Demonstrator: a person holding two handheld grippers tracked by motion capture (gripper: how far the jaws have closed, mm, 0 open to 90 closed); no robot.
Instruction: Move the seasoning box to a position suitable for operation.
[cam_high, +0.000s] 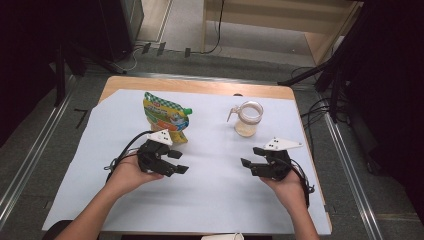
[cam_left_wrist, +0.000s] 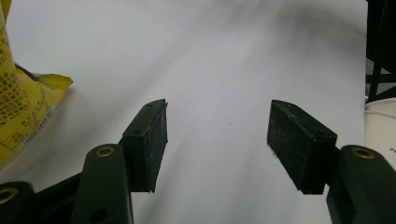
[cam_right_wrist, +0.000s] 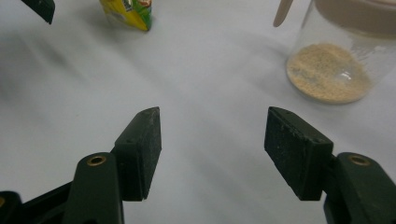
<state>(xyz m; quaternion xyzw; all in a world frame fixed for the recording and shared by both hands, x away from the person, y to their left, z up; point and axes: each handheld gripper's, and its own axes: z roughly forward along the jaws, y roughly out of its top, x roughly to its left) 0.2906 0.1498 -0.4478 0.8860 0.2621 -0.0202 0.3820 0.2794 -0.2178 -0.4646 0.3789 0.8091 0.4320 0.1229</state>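
Near the frame's middle, on the white worktop (cam_high: 215, 200), we hold our left gripper (cam_high: 175, 162) just below the pouch (cam_high: 164, 118), jaws apart and empty; our right gripper (cam_high: 253, 157), jaws likewise apart, sits below the jar (cam_high: 248, 119).

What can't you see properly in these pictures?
- The yellow pouch: its print is too small to read in the high view; the left gripper view's edge cuts it off.
- The jar: the right gripper view's top edge cuts off its lid, and the pale grains inside cannot be identified.
- The white object at the high view's bottom edge is cut off.
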